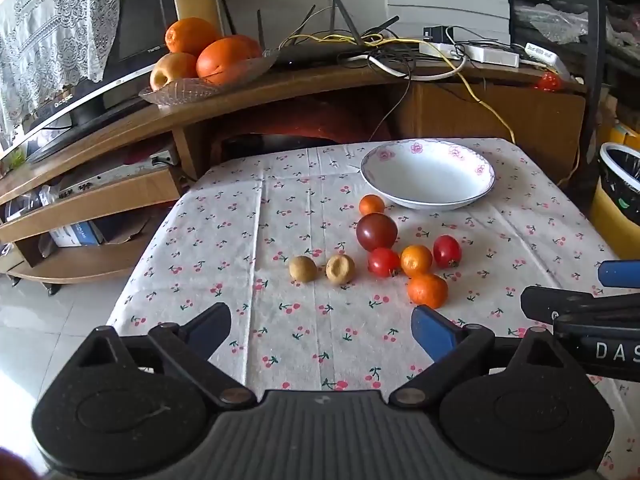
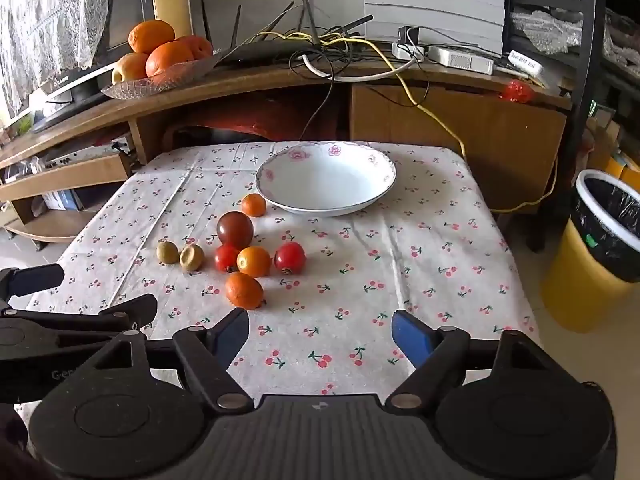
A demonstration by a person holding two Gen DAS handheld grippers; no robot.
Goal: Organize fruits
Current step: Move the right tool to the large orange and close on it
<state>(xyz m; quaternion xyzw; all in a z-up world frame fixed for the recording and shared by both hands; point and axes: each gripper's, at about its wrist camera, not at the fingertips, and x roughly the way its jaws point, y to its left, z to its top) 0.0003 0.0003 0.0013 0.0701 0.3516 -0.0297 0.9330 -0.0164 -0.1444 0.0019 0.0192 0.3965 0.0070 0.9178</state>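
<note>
Both the left gripper (image 1: 320,330) and right gripper (image 2: 320,334) hover spread wide and empty at the near table edge. The fruits (image 1: 400,252) cluster loose just near-left of the empty bowl (image 2: 384,184). A clumsy pinch could send them rolling off the tablecloth (image 2: 420,264). Only the right view shows the whole yellow bin (image 2: 592,280).

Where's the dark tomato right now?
In both views the dark tomato sits mid-table on the tablecloth, just in front of the small orange near the white bowl, touching a red tomato.

Router (image 2: 276,50) on wooden shelf (image 2: 280,80), tangled cables — yellow bin (image 2: 592,264) beside table
</note>
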